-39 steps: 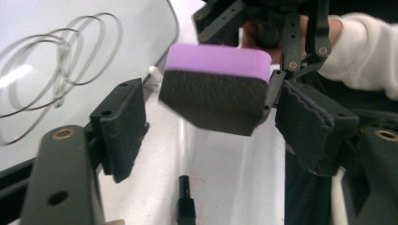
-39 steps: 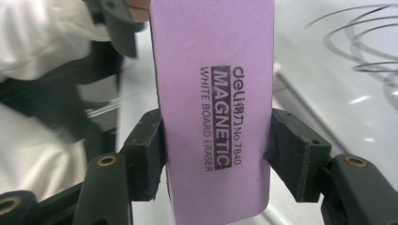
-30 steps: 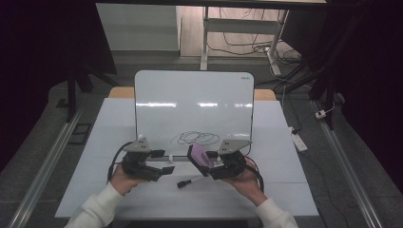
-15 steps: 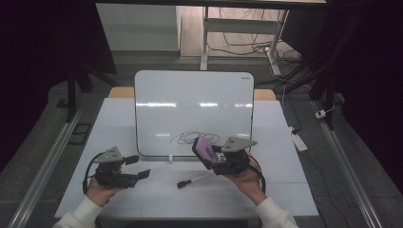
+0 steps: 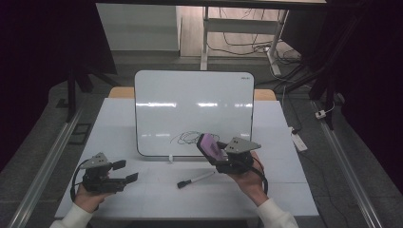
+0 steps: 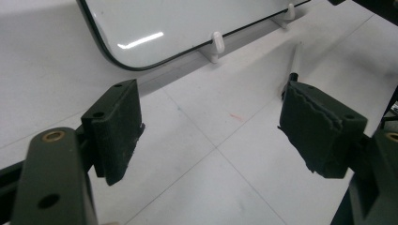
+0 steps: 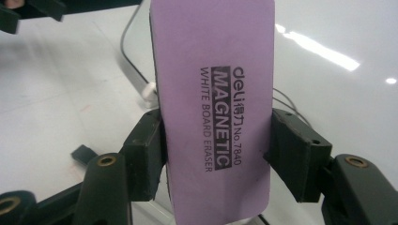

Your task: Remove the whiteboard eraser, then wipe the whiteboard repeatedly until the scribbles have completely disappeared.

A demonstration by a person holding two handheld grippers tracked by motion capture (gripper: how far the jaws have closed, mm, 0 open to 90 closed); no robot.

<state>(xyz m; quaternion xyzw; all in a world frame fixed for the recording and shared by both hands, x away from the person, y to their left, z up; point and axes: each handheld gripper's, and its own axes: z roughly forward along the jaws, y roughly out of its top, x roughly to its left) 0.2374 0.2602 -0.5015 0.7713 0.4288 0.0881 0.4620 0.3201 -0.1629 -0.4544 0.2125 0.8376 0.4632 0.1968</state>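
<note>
White surface point(image 5: 142, 199): propped whiteboard point(image 5: 190, 102) bearing scribble. Right claw point(image 5: 216, 151) clamped on purple eraser point(image 7: 213, 93), held at the board's lower edge. Left claw point(image 5: 124, 172) spread apart, unladen. Marker point(image 5: 196, 179) lying between them.

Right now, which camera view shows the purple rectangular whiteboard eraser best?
The right gripper view: the purple rectangular whiteboard eraser sits close, printed label readable, clamped between the right gripper jaws. The high view shows it small.

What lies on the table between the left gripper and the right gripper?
In the high view, a marker lies on the table between the left gripper and right gripper.
</note>
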